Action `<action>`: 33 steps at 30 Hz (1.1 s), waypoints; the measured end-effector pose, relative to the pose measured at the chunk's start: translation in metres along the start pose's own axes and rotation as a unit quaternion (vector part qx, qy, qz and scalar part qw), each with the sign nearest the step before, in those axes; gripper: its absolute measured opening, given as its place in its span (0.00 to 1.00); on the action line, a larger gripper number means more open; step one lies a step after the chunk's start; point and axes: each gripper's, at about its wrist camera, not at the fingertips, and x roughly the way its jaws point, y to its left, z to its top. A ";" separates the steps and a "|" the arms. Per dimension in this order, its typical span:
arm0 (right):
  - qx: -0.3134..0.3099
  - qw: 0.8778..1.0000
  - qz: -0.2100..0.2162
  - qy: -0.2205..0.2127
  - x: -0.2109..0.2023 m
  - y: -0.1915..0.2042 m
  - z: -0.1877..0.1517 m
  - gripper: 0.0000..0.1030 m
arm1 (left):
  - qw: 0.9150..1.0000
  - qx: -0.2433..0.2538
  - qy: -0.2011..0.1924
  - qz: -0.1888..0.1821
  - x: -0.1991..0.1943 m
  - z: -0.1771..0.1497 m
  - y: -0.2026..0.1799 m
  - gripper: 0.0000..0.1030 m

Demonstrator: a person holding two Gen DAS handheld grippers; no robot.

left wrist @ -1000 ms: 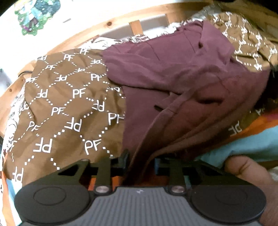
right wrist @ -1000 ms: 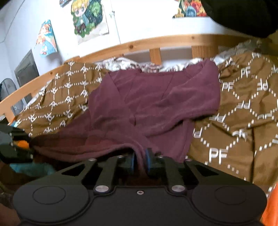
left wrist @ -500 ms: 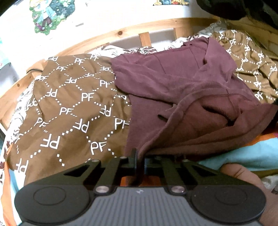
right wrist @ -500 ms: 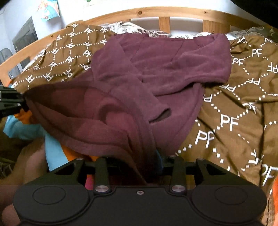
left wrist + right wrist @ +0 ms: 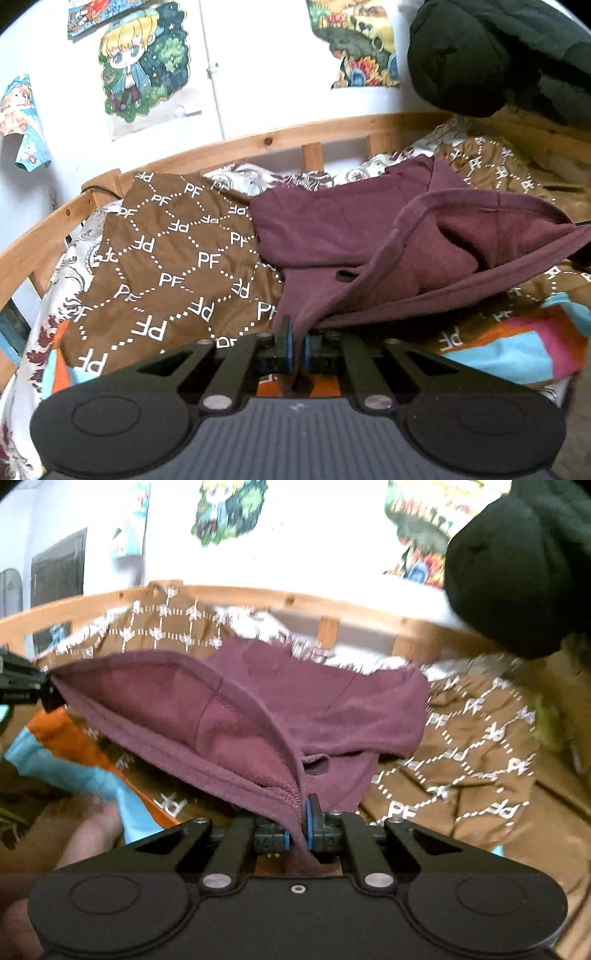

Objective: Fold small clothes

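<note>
A maroon fleece garment lies on a bed, its near hem lifted and stretched open between my two grippers. My left gripper is shut on one corner of the hem. My right gripper is shut on the other corner of the garment. The hem hangs taut between them, showing the fuzzy inside. The far part of the garment still rests on the brown blanket. The left gripper's tip also shows at the left edge of the right wrist view.
The brown blanket with white "PF" print covers the bed. A wooden bed rail runs along the back under a wall with posters. A dark plush object hangs at the upper right. Orange and blue fabric lies near the front.
Both grippers have risen and drawn back, lifting the garment's near hem off the bed and stretching it open. The left gripper has closed fully on the cloth.
</note>
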 end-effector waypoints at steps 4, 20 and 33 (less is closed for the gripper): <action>-0.010 1.000 0.001 0.002 -0.035 0.008 -0.001 0.07 | 1.000 0.000 -0.009 -0.017 -0.027 -0.001 0.008 0.05; -0.016 0.999 -0.023 -0.038 -0.038 -0.013 0.047 0.07 | 0.999 -0.020 -0.015 -0.022 0.023 0.101 0.023 0.05; 0.009 0.994 -0.081 -0.067 0.130 -0.088 0.105 0.08 | 0.998 0.039 0.025 0.047 0.208 0.183 0.005 0.05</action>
